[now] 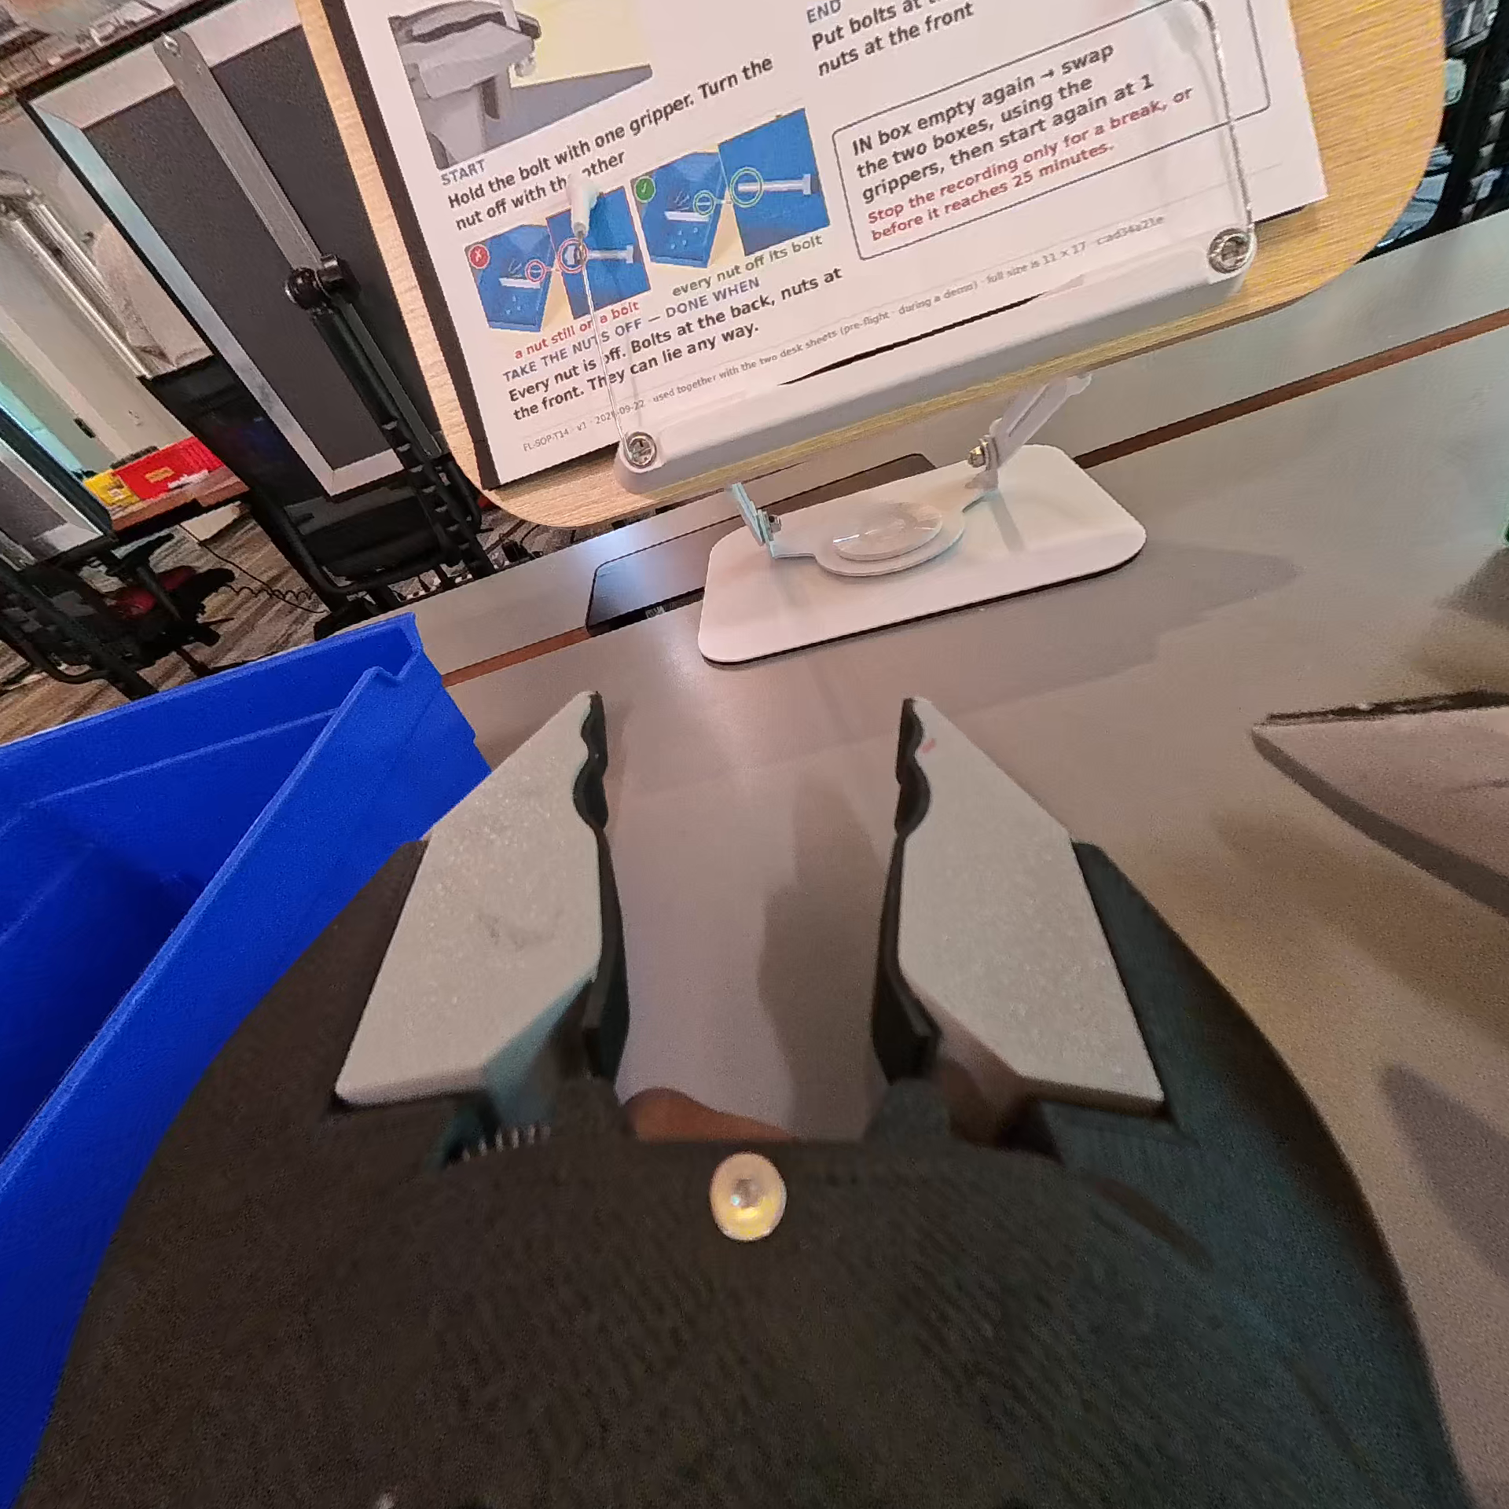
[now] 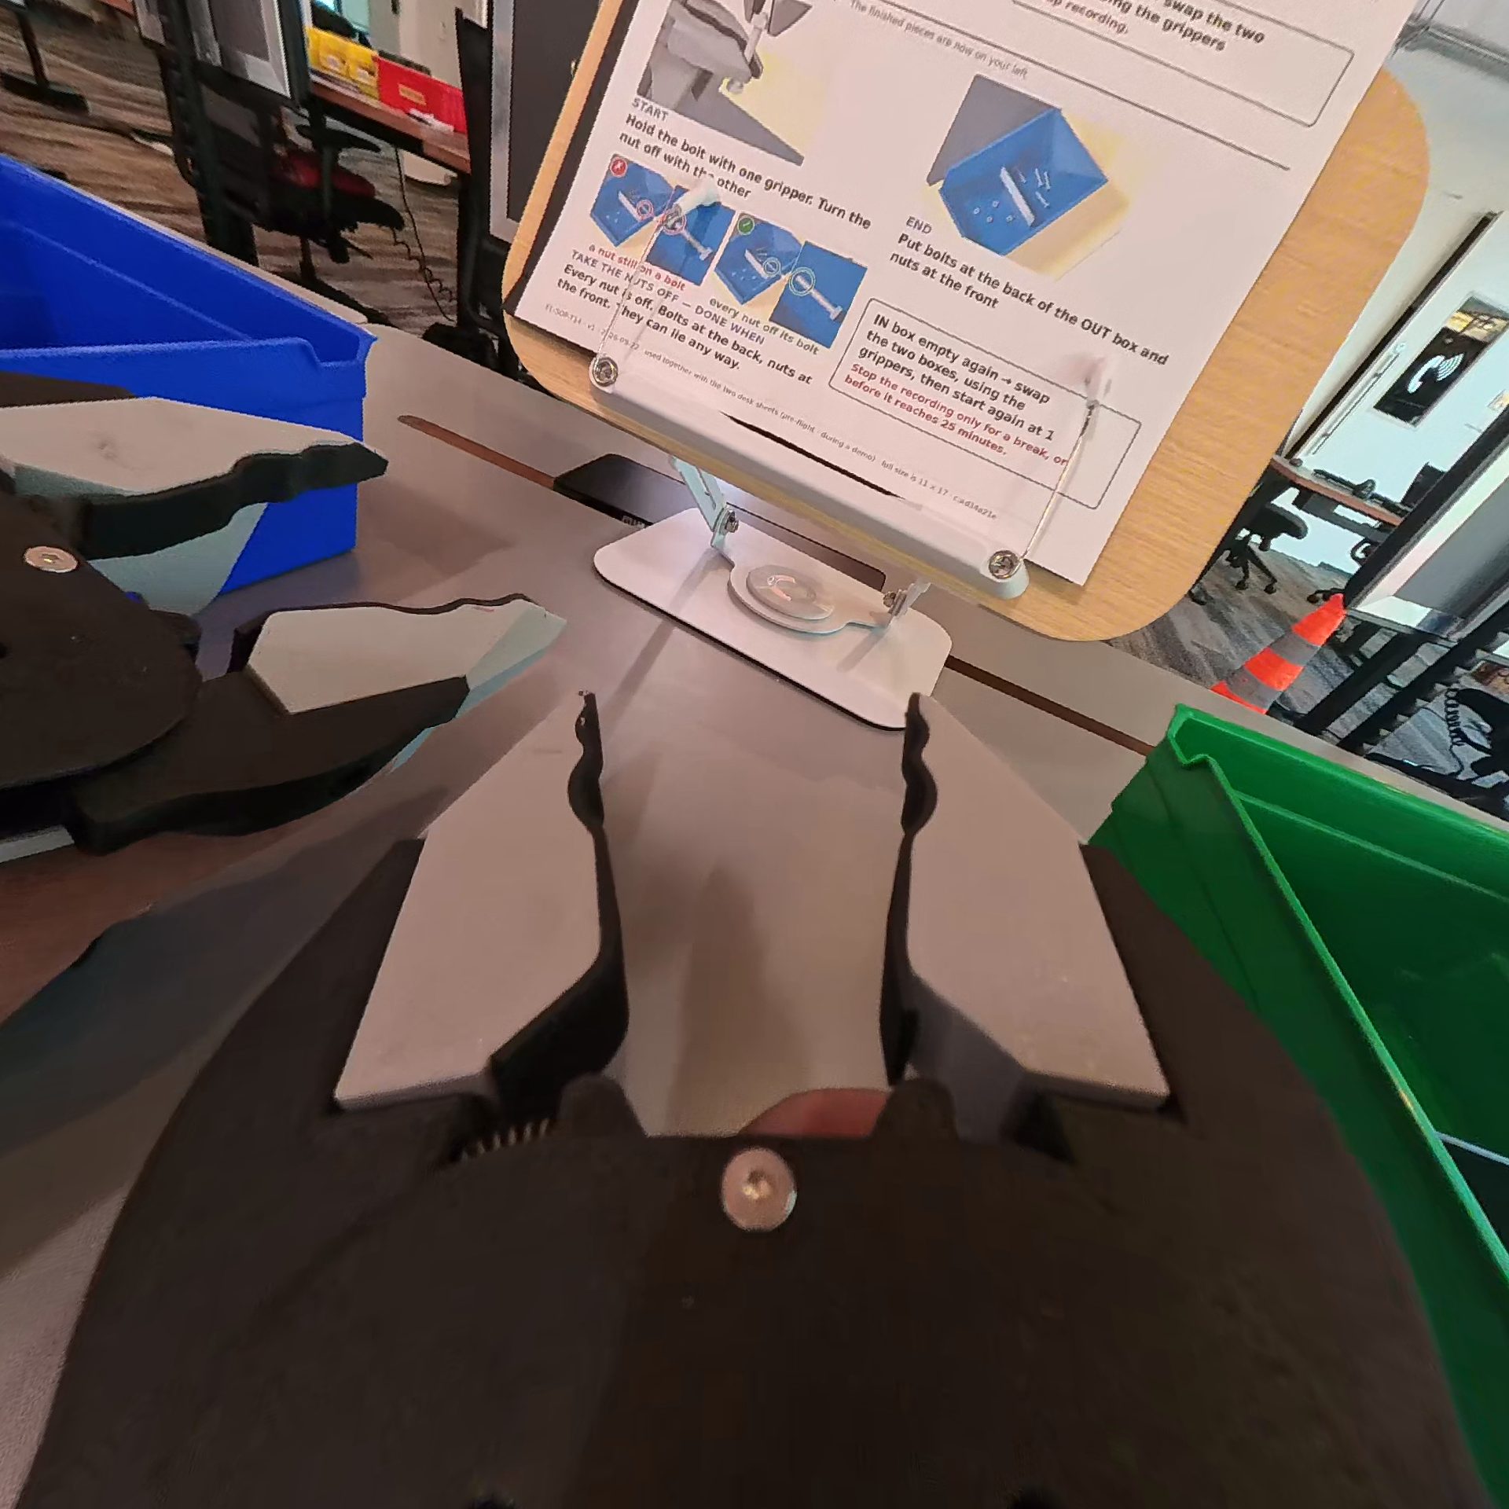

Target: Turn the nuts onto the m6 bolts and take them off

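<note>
We are holding our left gripper and right gripper wide apart, gripping nothing, above the grey table. Beside them are sitting a blue bin and a green bin, contents hidden; nuts and bolts aren't showing. Farther back, an instruction sheet stand is standing.

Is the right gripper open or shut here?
Open. In its own wrist view the right gripper has its fingers spread, bare grey table showing between them and nothing held.

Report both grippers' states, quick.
Left gripper: open, holding nothing, beside the blue bin.
Right gripper: open, holding nothing, beside the green bin.
</note>
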{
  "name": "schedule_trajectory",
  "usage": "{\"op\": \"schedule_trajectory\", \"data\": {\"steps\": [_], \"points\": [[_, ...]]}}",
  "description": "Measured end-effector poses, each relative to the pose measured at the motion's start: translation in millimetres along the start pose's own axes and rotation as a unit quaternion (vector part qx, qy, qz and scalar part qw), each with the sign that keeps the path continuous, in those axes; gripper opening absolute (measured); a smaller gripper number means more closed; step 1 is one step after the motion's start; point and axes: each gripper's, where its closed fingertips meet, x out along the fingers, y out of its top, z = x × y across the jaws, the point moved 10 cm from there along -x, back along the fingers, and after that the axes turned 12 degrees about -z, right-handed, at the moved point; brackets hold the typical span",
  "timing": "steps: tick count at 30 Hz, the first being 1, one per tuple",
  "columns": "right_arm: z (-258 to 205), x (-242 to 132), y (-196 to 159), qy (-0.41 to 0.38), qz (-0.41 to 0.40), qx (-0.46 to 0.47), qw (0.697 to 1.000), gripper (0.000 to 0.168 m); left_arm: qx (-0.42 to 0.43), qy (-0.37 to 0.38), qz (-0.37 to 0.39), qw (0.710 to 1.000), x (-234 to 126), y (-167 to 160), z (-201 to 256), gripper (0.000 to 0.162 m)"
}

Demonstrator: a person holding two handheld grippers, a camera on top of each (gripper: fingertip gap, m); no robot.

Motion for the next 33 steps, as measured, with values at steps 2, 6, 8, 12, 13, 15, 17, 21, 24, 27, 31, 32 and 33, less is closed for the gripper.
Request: {"op": "schedule_trajectory", "data": {"steps": [2, 6, 8, 12, 13, 15, 17, 21, 24, 27, 31, 32, 33], "points": [[0, -1, 0, 0.002, 0.001, 0.000, 1.000, 0.071, 0.000, 0.001, -0.003, 1.000, 0, 0, -1, 0.070], [-4, -3, 0, 0.062, 0.005, -0.010, 0.998, 0.027, 0.001, 0.007, 0.000, 1.000, 0, -1, -3, 0.051], [-9, -1, -3, 0.121, -0.011, -0.011, 0.993, 0.000, 0.006, 0.003, -0.001, 1.000, 0, -1, -2, 0.036], [-12, 9, -10, 0.209, -0.068, 0.024, 0.975, 0.000, 0.013, -0.002, -0.006, 1.000, 0, -2, -1, 0.029], [-11, 12, -12, 0.219, -0.079, 0.032, 0.972, 0.000, 0.013, -0.003, -0.007, 1.000, 0, -2, -1, 0.031], [-9, 13, -14, 0.234, -0.092, 0.044, 0.967, 0.000, 0.013, -0.004, -0.010, 1.000, 1, -2, -1, 0.030], [-9, 13, -14, 0.238, -0.098, 0.041, 0.965, 0.000, 0.013, -0.003, -0.011, 1.000, 1, -2, -2, 0.025], [-6, -4, -3, 0.219, -0.051, 0.009, 0.974, 0.000, 0.017, 0.006, -0.014, 1.000, 3, -3, -5, 0.001], [0, -30, 9, 0.207, 0.030, -0.026, 0.978, 0.000, 0.015, 0.013, -0.025, 0.999, 6, -5, -11, 0.000], [-4, -67, 18, 0.229, 0.154, -0.072, 0.958, 0.000, 0.020, 0.035, -0.033, 0.999, 9, -6, -15, 0.000], [-30, -98, 18, 0.307, 0.254, -0.168, 0.902, 0.000, 0.023, 0.046, -0.042, 0.998, 11, -6, -15, 0.000], [-39, -95, 17, 0.316, 0.233, -0.186, 0.901, 0.000, 0.027, 0.051, -0.042, 0.997, 12, -6, -15, 0.000], [-47, -92, 16, 0.317, 0.219, -0.198, 0.901, 0.000, 0.031, 0.057, -0.043, 0.997, 12, -6, -15, 0.000]]}}
